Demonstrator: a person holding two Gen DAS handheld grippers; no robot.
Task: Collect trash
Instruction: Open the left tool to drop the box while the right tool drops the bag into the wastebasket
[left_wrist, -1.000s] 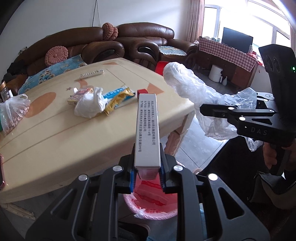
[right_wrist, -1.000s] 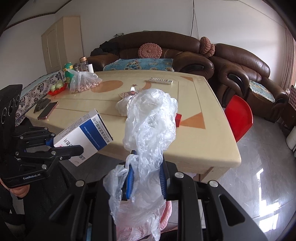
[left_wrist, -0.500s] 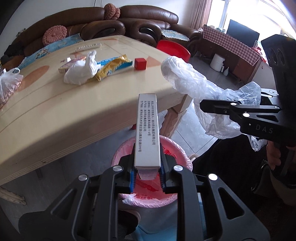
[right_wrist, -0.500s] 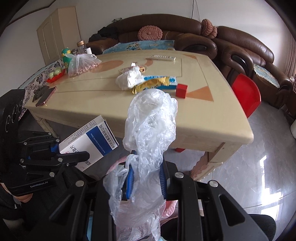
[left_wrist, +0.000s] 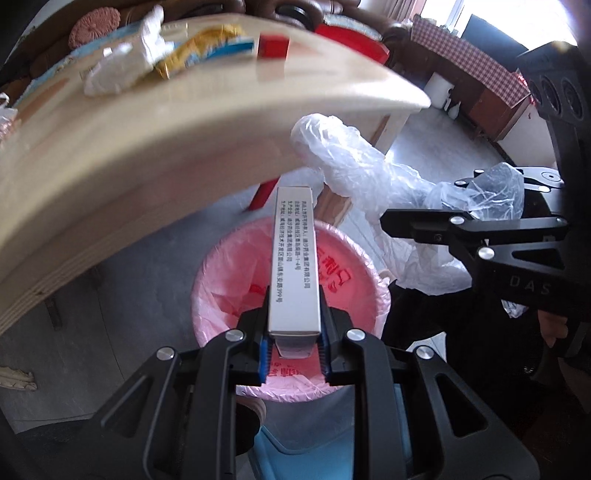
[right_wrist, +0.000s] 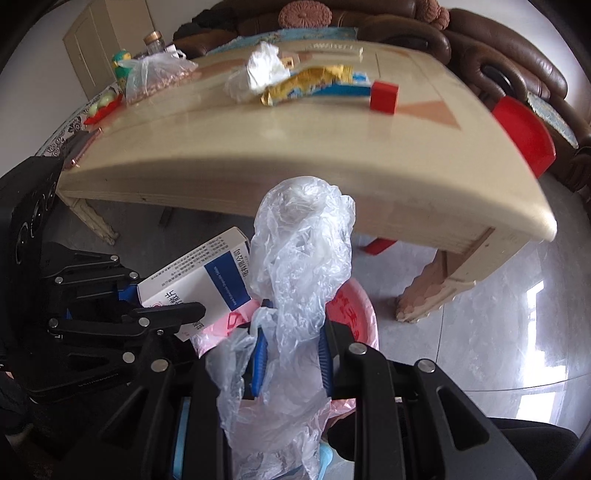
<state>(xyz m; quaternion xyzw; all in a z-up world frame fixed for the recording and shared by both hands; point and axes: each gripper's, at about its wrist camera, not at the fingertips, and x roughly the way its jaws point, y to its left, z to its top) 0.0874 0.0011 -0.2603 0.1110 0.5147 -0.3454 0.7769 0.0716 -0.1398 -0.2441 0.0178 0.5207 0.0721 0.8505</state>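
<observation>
My left gripper (left_wrist: 293, 354) is shut on a white and blue medicine box (left_wrist: 293, 258) and holds it above the pink-lined trash bin (left_wrist: 221, 280); the box also shows in the right wrist view (right_wrist: 199, 280). My right gripper (right_wrist: 291, 354) is shut on a crumpled clear plastic bag (right_wrist: 299, 266), also above the bin (right_wrist: 354, 306). The bag shows in the left wrist view (left_wrist: 362, 170), to the right of the box. On the table (right_wrist: 295, 155) lie a white tissue (right_wrist: 262, 70), a yellow and blue wrapper (right_wrist: 314, 83) and a red block (right_wrist: 384, 96).
The table edge (left_wrist: 184, 155) overhangs just beyond the bin. A bag of nuts (right_wrist: 155, 79), a phone (right_wrist: 83, 147) and fruit lie at the table's left. A red stool (right_wrist: 524, 136) and brown sofas (right_wrist: 498, 62) stand behind.
Both grippers have dropped below the table edge and moved over the bin, still holding the box and the plastic bag.
</observation>
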